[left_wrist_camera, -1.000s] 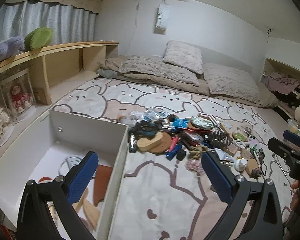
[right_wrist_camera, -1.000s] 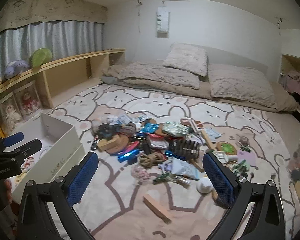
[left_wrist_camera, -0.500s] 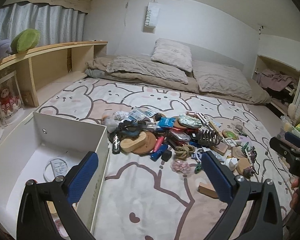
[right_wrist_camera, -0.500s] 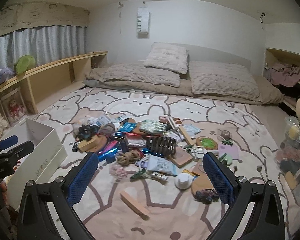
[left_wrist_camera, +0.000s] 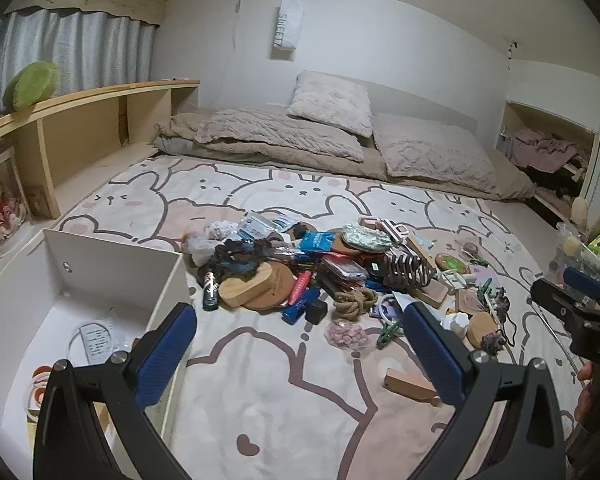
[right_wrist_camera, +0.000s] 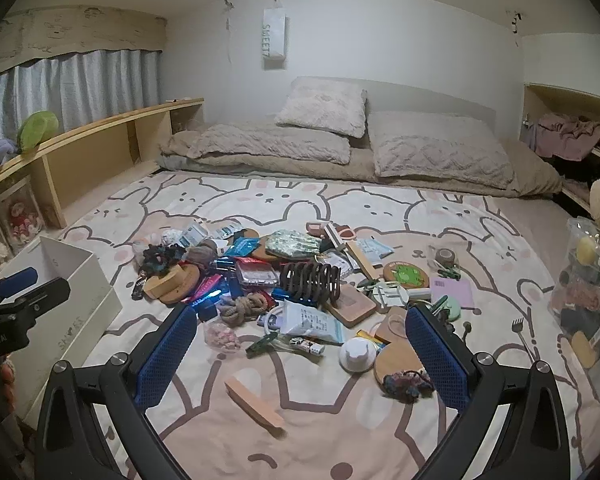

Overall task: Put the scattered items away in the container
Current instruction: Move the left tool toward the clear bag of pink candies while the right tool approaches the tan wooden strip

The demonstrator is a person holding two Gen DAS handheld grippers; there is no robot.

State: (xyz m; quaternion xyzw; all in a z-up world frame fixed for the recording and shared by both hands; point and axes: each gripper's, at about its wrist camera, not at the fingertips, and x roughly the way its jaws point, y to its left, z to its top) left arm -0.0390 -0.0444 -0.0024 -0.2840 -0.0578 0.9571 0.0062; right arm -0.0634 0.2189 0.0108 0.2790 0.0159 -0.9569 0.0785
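Right wrist view is showing the right gripper (right_wrist_camera: 300,356) hanging with its jaws spread wide and empty above the bunny-print rug (right_wrist_camera: 380,208), and the pile of scattered items (right_wrist_camera: 284,276) is sitting mid-frame. Nearest, at lower centre, a wooden block (right_wrist_camera: 254,400) is lying alone: stiff, probably light, best pinched across its narrow sides. The coiled rope (right_wrist_camera: 242,306) is looking soft and forgiving; the flat plastic pouch (right_wrist_camera: 314,320) would likely slip and is lying too flat for a clean pinch. Left wrist view is showing the left gripper (left_wrist_camera: 300,352) also gaping, holding nothing, with the white box (left_wrist_camera: 112,276) standing open at left.
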